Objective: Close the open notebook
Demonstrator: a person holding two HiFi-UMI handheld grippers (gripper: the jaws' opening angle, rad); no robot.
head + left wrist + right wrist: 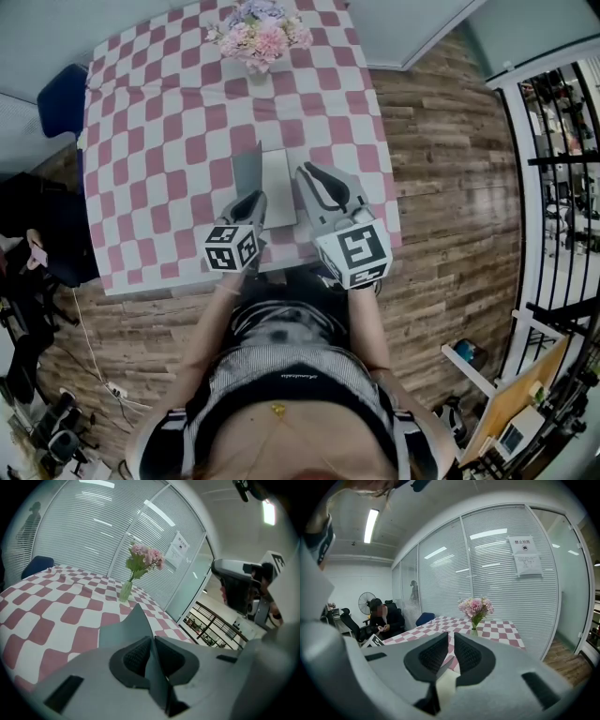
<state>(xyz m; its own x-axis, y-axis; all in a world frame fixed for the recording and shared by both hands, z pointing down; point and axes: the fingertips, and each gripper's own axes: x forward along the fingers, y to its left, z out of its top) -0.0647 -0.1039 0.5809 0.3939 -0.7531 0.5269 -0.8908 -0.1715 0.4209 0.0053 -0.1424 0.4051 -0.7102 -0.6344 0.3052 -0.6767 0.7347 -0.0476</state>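
Note:
The notebook lies near the front edge of the checked table [150, 141]. Its white page [279, 187] is flat, and its grey cover [247, 172] stands lifted, almost upright, on the left. My left gripper [253, 201] is shut on the lower edge of that cover. In the left gripper view the cover [125, 626] rises edge-on between the pads of the left gripper [151, 644]. My right gripper [309, 174] hovers just right of the page, jaws a narrow slit apart and holding nothing. Through that slit of the right gripper [451, 644] the pale page [449, 679] shows below.
A glass vase of pink flowers [261, 39] stands at the table's far end. A blue chair [62, 99] is at the far left corner. A seated person [384, 618] is off to the left, beyond the table. Wooden floor [441, 187] lies to the right.

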